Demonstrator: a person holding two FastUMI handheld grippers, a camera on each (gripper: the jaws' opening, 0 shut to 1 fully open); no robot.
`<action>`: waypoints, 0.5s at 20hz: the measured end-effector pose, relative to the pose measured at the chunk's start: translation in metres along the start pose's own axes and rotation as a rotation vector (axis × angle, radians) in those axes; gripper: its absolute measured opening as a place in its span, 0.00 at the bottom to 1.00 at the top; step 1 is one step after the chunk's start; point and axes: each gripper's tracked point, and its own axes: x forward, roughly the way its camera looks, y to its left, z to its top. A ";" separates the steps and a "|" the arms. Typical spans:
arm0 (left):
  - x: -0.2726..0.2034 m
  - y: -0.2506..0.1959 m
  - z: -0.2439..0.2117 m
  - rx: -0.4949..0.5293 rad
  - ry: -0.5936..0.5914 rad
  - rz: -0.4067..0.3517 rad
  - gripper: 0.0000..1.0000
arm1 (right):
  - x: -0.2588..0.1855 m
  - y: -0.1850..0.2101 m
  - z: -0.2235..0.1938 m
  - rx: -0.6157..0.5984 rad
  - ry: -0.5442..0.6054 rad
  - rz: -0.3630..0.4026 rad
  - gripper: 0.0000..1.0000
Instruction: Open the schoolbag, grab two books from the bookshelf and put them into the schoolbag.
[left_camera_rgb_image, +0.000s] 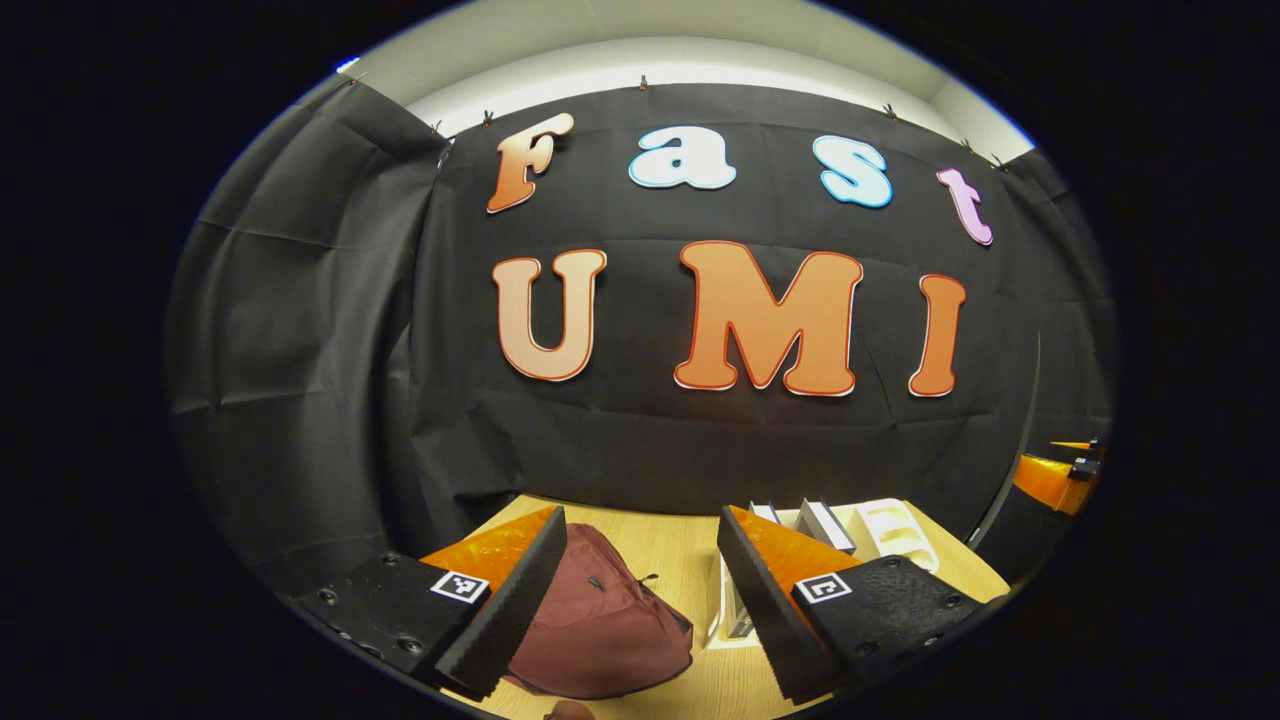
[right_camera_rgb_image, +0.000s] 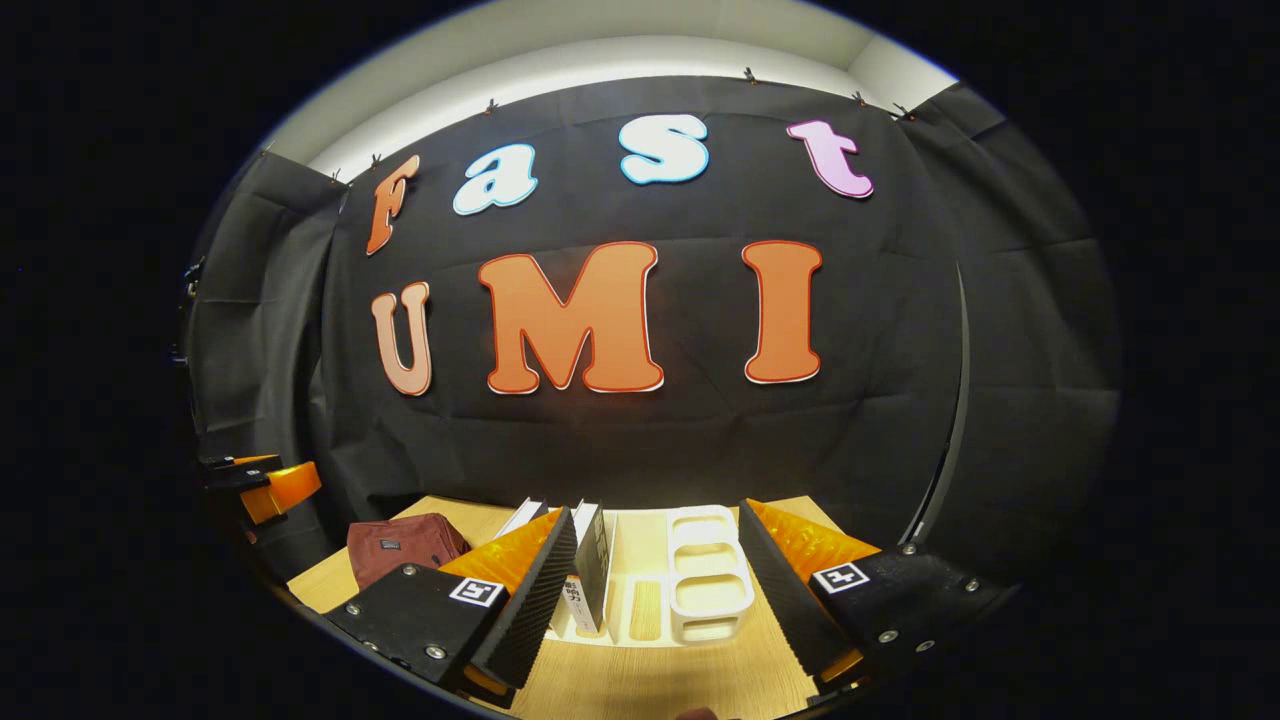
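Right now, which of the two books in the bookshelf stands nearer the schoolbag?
The pale-covered book, mostly hidden behind the right hand-held gripper; the dark-covered book stands on its far side from the maroon schoolbag, beside the white bookshelf divider.

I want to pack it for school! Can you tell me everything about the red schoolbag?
The schoolbag is dark maroon, soft fabric by the look of it, slumped on the light wooden table. A dark zipper pull shows on top and it looks closed. From the right gripper view a small dark patch shows on its side. It sits left of the white bookshelf, apart from it. Neither gripper touches it.
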 end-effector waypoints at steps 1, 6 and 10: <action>0.000 0.000 0.000 0.004 0.000 0.002 0.96 | -0.001 -0.002 0.001 0.003 -0.001 -0.001 0.96; 0.002 0.004 -0.005 0.035 0.006 0.007 0.95 | -0.001 -0.007 -0.001 0.004 0.003 -0.013 0.96; 0.004 0.008 -0.014 0.063 0.023 0.013 0.95 | 0.000 -0.011 -0.008 0.004 0.019 -0.023 0.96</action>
